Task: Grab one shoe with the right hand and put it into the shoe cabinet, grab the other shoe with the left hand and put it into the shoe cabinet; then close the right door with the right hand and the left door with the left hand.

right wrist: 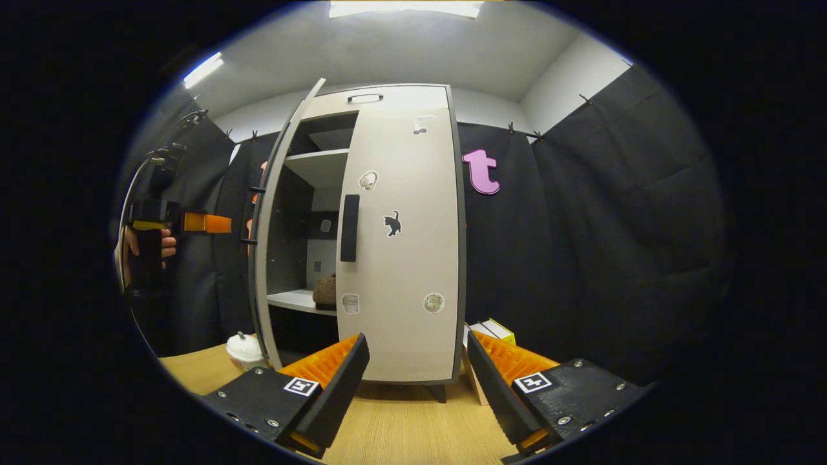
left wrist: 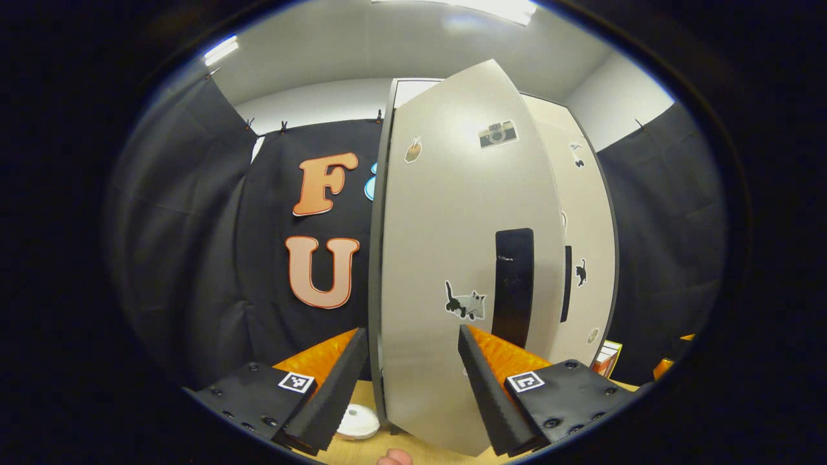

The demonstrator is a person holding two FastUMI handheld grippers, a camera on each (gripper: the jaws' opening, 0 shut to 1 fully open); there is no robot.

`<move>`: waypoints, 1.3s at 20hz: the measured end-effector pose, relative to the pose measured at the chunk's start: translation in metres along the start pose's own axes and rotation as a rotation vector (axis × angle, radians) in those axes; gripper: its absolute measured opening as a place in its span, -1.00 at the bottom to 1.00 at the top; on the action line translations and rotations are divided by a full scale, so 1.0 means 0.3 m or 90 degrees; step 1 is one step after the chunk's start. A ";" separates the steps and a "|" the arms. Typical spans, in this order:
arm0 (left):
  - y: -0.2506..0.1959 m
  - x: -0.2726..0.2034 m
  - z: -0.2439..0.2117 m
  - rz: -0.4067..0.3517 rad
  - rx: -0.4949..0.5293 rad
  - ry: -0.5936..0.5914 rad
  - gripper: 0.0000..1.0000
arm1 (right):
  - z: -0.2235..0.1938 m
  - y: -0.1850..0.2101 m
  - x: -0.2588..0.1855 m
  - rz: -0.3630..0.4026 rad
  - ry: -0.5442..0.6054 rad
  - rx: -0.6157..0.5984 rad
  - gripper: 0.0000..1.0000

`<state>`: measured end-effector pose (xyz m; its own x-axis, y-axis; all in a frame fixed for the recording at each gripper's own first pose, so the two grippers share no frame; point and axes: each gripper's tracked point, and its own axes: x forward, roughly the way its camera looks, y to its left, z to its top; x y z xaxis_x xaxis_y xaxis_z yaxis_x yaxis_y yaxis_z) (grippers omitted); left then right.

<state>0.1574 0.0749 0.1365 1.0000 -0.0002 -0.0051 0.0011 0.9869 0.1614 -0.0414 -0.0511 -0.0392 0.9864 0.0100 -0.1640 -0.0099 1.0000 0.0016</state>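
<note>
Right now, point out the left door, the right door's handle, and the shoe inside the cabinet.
left door (left wrist: 446, 213), left gripper view, outer face.
right door's handle (right wrist: 349, 227), right gripper view, mid-bar.
shoe (right wrist: 325, 290), right gripper view, visible side.

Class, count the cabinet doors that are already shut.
1. The right door is shut. The left door stands ajar, with the left gripper straddling its edge. A shoe sits on the shelf inside.

Left door ajar (partly); gap beside right door passable.

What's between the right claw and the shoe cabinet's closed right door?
In the right gripper view, bare wooden tabletop lies between the right claw and the right door.
</note>
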 end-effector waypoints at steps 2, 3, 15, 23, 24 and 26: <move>-0.029 0.000 0.005 -0.012 -0.003 -0.007 0.85 | -0.008 -0.010 -0.014 -0.005 0.004 0.000 0.87; -0.053 0.002 -0.001 -0.020 -0.008 -0.004 0.86 | -0.009 -0.013 -0.019 -0.006 0.004 0.001 0.87; -0.274 0.205 -0.094 -0.070 -0.035 0.038 0.88 | -0.007 -0.071 -0.038 -0.035 0.006 0.004 0.87; -0.323 0.300 -0.121 -0.072 -0.035 0.048 0.89 | -0.023 -0.117 -0.034 -0.056 0.012 0.011 0.87; -0.327 0.310 -0.121 -0.073 -0.036 0.050 0.89 | -0.023 -0.123 -0.035 -0.058 0.012 0.011 0.87; -0.336 0.332 -0.131 -0.075 -0.042 0.052 0.89 | -0.023 -0.129 -0.027 -0.061 0.011 0.011 0.87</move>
<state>0.2569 -0.0184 0.0810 0.9892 -0.1063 -0.1005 0.1155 0.9892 0.0902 -0.0501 -0.0898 -0.0448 0.9799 -0.0849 -0.1808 0.0866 0.9962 0.0019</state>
